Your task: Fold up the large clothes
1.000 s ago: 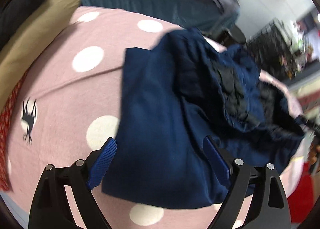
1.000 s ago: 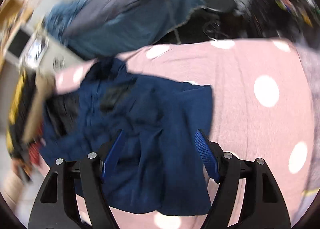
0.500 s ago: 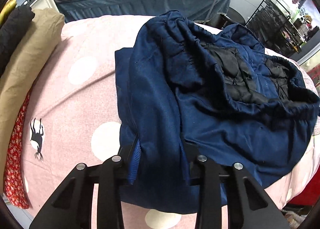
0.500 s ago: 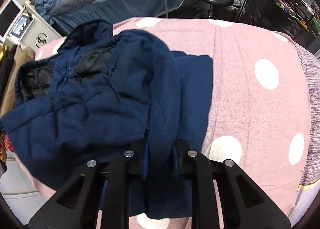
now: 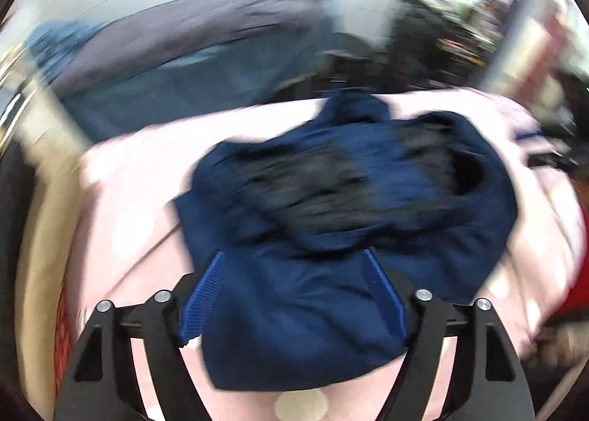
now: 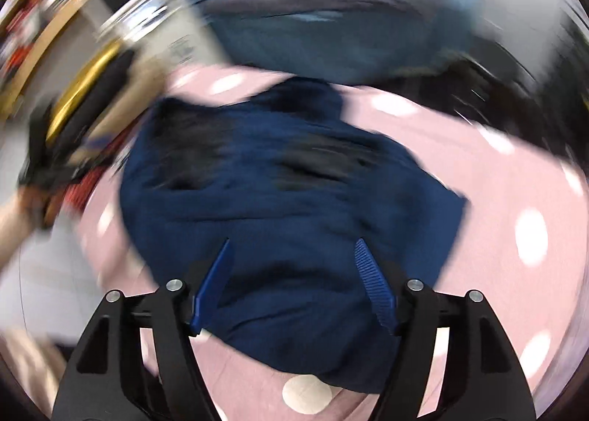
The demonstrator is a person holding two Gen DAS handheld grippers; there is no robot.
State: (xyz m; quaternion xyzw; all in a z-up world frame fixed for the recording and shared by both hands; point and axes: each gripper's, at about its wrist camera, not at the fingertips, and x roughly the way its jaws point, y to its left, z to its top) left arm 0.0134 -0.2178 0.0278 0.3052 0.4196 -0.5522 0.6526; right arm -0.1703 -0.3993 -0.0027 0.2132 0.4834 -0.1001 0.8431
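Garment (image 5: 331,222) lies bunched below both opening tools, untouched by either.

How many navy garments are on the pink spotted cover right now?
1. The navy garment lies bunched in the middle of the pink spotted cover, its near edge between each gripper's opening jaws, untouched. Blur and folds could hide another piece.
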